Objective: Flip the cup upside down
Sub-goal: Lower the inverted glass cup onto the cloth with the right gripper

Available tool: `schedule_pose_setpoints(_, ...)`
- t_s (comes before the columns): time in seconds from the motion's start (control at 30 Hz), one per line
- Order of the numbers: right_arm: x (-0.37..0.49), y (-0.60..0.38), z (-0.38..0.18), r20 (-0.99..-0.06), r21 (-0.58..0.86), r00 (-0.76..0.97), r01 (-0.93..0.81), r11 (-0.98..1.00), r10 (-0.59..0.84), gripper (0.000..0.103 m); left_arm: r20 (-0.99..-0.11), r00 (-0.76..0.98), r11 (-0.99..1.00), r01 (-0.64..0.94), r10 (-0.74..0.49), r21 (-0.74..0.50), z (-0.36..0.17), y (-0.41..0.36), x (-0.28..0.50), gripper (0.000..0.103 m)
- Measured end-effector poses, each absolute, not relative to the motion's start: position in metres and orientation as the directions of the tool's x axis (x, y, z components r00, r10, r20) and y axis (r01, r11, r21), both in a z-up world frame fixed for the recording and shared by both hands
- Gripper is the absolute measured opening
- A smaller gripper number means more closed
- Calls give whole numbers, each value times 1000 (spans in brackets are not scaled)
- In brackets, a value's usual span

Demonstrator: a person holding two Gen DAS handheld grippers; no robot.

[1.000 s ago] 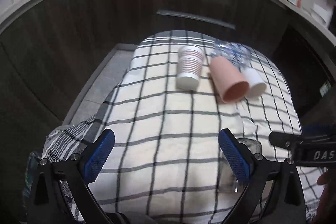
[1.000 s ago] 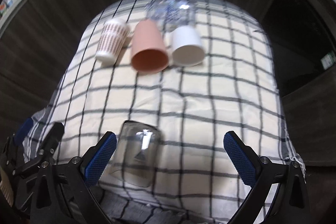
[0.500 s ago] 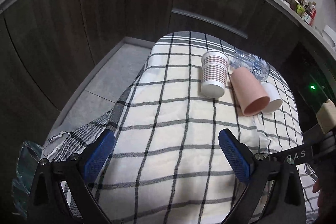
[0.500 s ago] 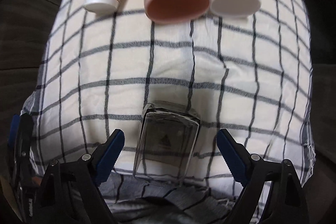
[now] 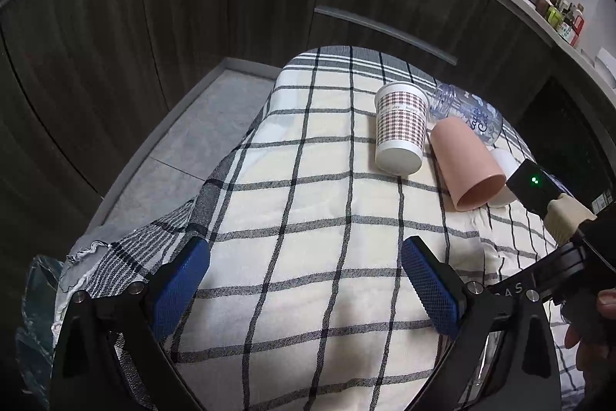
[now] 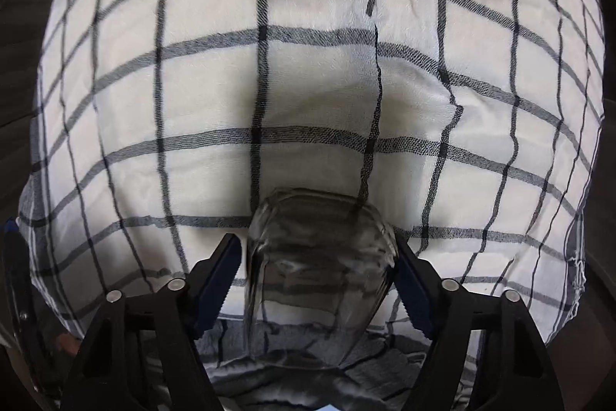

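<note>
The right gripper (image 6: 317, 268) had its jaws drawn in around the clear glass cup (image 6: 315, 276): the right pad (image 6: 410, 289) sat against the glass wall, while the left pad (image 6: 217, 278) showed a thin sliver of cloth between it and the cup, so whether the pinch was fully made could not be told. The cup lay on its side on the checked cloth (image 6: 308, 83), near the front edge, with one end toward the camera; which end was the mouth was not clear through the blur and reflections. The left gripper (image 5: 304, 287) hung with its jaws spread wide over bare cloth, holding nothing and touching nothing. Farther back on the cloth lay three more cups on their sides, close together: a patterned paper cup (image 5: 402, 128), a pink cup (image 5: 464, 164) just beside it, and a white cup (image 5: 504, 160) partly hidden behind the pink one, with a clear plastic bottle (image 5: 467, 110) behind them all. Dark cabinet fronts (image 5: 231, 6) stood beyond the table. As a judgement, the task was at its grasping stage: the approach looked finished and the grip was about complete, but the glass had not yet been lifted, turned, or set rim-down, so the whole flip remained to do.
</note>
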State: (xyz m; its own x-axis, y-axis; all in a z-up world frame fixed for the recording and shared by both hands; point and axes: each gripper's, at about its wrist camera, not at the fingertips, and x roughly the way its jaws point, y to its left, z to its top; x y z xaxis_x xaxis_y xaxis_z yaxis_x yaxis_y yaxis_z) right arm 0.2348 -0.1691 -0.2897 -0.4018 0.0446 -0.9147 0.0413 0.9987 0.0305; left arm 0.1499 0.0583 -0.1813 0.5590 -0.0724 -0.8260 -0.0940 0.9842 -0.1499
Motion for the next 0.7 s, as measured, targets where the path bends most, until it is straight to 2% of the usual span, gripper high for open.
schedule_pose_setpoints(0.23,230,-177,-279,-931,69,-356,44,997,80,70,-820,570,988,-86,-58,-130,-182,53,148,101)
schedule_pose_setpoints(0.37,221,-193,-249,-962,126,-238,53,991,135,70,-791,609,987,-81,-60,-137,-177,51,144,101)
schedule_pose_setpoints(0.53,206,-203,-199,-990,127,68,24,992,125,69,-766,640,987,-75,-61,-142,-174,47,139,101)
schedule_pose_setpoints(0.7,186,-214,-164,-924,56,380,37,998,38,69,-764,644,991,-73,-41,-114,-175,42,139,101)
